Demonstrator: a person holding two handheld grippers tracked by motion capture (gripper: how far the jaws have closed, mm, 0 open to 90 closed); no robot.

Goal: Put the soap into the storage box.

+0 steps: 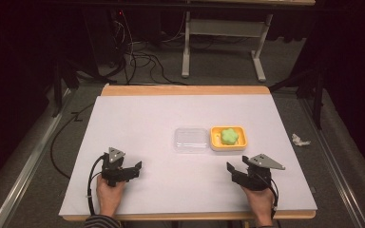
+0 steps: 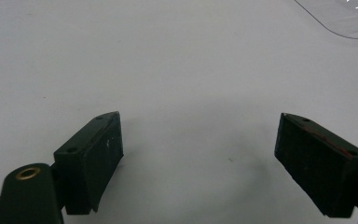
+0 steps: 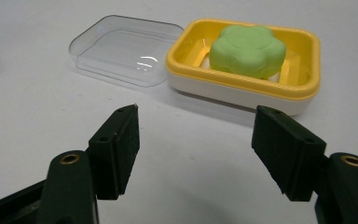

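Observation:
A yellow soap dish on a white base holds a green flower-shaped soap at the table's middle right. Its clear plastic lid lies just left of it, touching the dish. My right gripper rests near the front edge, below the dish, and points toward it. In the right gripper view the jaws stand apart with nothing between them, the dish, soap and lid a short way ahead. My left gripper sits at the front left, open over bare table, a corner of the lid far ahead.
The white table top has a wooden far edge. Off the table to the right, a crumpled white scrap lies on the grey floor. Cables and a pale desk frame are behind the table.

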